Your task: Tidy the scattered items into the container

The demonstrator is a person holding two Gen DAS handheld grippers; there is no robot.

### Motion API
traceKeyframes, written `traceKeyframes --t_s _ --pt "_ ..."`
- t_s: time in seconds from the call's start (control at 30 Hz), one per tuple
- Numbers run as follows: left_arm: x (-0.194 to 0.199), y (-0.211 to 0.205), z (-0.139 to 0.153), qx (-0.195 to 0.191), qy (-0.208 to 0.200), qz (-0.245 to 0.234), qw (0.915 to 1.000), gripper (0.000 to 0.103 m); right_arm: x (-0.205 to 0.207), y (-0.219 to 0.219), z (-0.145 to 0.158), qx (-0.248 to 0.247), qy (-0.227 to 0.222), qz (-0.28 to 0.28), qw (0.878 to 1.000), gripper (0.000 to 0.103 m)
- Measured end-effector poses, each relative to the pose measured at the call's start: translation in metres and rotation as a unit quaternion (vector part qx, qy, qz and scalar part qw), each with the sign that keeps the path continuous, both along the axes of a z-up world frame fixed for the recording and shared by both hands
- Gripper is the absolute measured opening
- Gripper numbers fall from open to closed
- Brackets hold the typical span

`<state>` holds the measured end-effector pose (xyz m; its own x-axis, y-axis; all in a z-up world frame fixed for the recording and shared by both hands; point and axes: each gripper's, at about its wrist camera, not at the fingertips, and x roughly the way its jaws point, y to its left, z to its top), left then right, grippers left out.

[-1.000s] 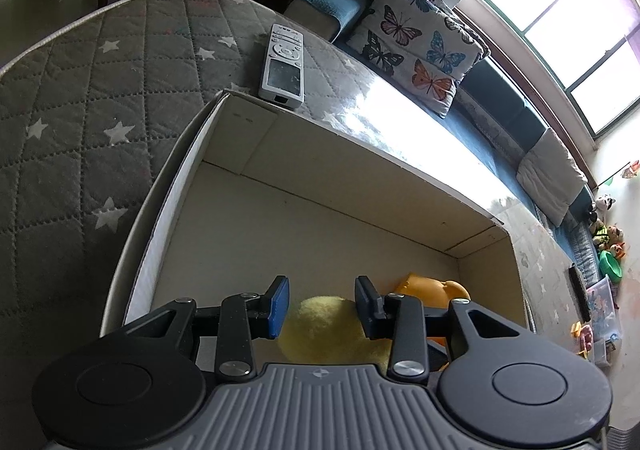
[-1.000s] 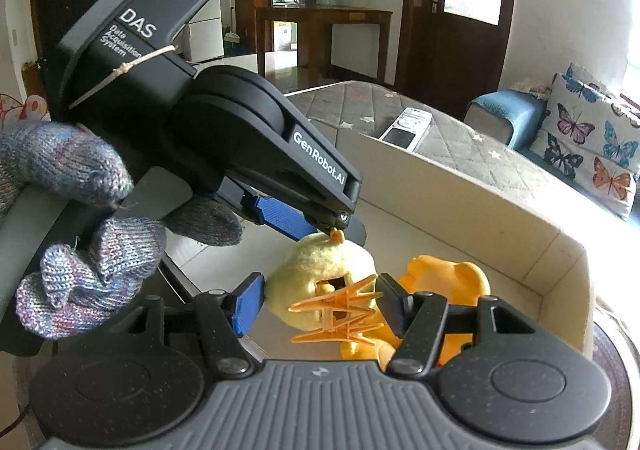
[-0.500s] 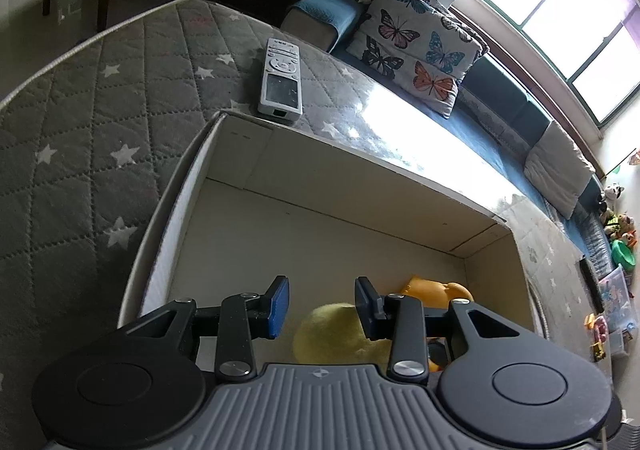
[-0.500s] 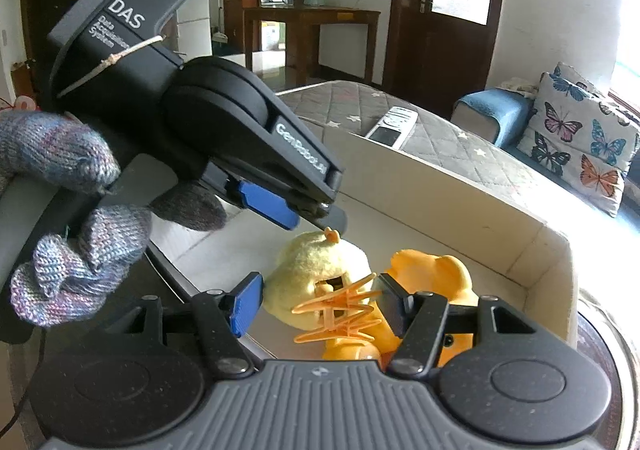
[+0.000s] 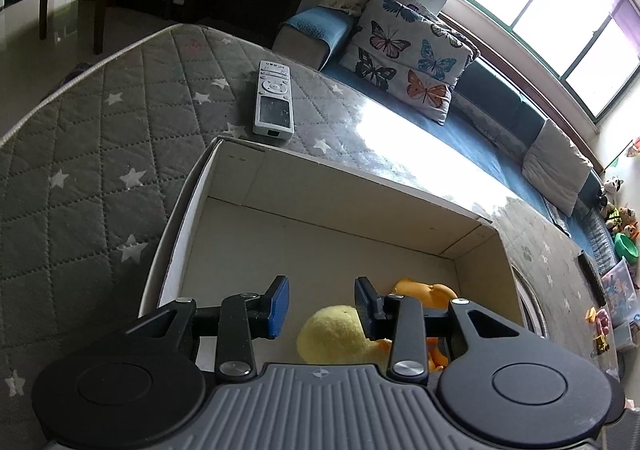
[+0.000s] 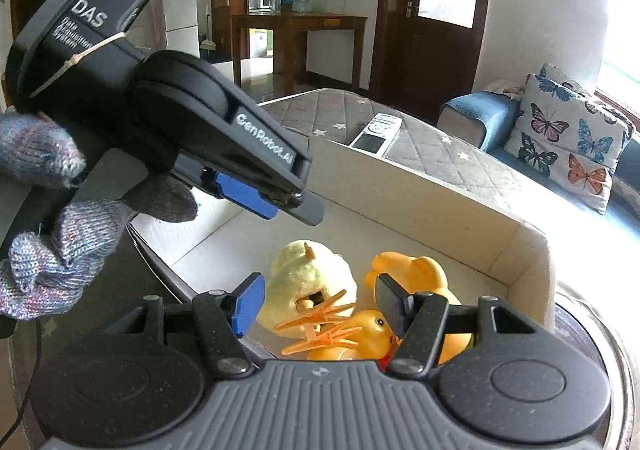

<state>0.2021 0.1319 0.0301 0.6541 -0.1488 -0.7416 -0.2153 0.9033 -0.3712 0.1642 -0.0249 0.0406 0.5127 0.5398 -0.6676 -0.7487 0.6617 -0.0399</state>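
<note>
A cardboard box (image 5: 352, 174) lies on the grey star-quilted mattress. Inside it are a yellow plush duck (image 5: 332, 334), an orange rubber duck (image 5: 424, 290) and, in the right wrist view, a second rubber duck (image 6: 360, 338). An orange plastic clip (image 6: 316, 324) rests on top of the plush duck (image 6: 308, 274). My left gripper (image 5: 320, 302) hangs open over the box with nothing between its fingers; a gloved hand holds it. My right gripper (image 6: 320, 298) is open low over the toys. The clip lies between its pads without touching them.
A white remote (image 5: 273, 100) lies on the mattress just beyond the box's far wall (image 6: 420, 186). A blue sofa with a butterfly cushion (image 5: 404, 58) runs behind the mattress. Toys and bins (image 5: 612, 290) stand on the floor at the far right.
My left gripper has lifted up and away from the plush duck, which now sits lower in its view. The right gripper has kept still.
</note>
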Motion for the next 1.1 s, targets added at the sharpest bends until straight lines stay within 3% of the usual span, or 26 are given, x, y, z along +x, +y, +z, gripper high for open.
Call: traceKeyframes --t_s 0.47,1.1 --pt "-0.043 -0.014 0.020 0.028 -0.031 -0.008 0.9991 0.038 -0.030 -0.018 0.017 0.019 -0.020 -0.020 0.999 0.064" --pt "-0.113 -0.059 0.034 0.102 -0.092 -0.022 0.9904 0.038 -0.074 -0.061 0.019 0.053 -0.020 -0.086 0.995 0.098"
